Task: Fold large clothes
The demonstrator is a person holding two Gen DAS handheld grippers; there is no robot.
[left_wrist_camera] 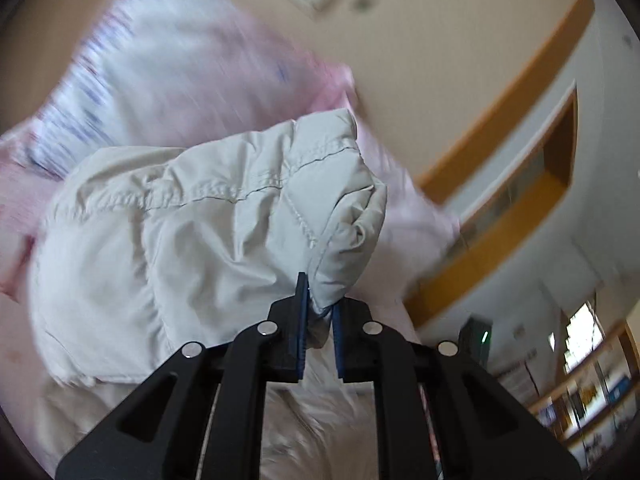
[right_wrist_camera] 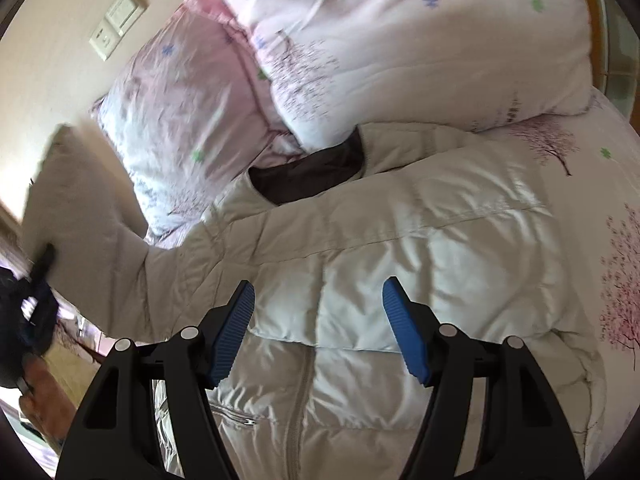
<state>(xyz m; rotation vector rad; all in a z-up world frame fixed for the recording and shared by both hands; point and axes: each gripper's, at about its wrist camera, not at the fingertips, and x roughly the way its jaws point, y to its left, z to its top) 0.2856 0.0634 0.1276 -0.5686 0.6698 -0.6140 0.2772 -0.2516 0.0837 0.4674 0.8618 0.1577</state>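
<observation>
Left hand-held gripper (left_wrist_camera: 319, 312): jaws pinched tight on the cuff end of the jacket sleeve (left_wrist_camera: 340, 216). The sleeve is lifted off the bed and hangs back from the blue pads (left_wrist_camera: 302, 320) toward the jacket body. Background in this view is blurred.

Jacket (right_wrist_camera: 400, 248): cream quilted puffer, spread flat on the bed, collar toward the pillows, dark lining (right_wrist_camera: 312, 176) showing at the neck. A zip (right_wrist_camera: 298, 404) runs down the middle, with a pocket zip (right_wrist_camera: 236, 418) low on the left. In the right wrist view its raised sleeve (right_wrist_camera: 80, 216) stands at far left, held by the left hand-held gripper (right_wrist_camera: 42, 264).

Right hand-held gripper (right_wrist_camera: 318, 320): jaws spread wide, holding nothing, over the chest of the jacket; whether the pads (right_wrist_camera: 236, 332) touch the fabric cannot be told.

Bed cover (right_wrist_camera: 580, 184): pale, printed with pink trees, under and right of the jacket.

Pillows: one pink (right_wrist_camera: 180, 120) at the left, one white with flower print (right_wrist_camera: 420, 48) at the right, both just beyond the collar.

Wall switch (right_wrist_camera: 118, 20): upper left, on a cream wall.
</observation>
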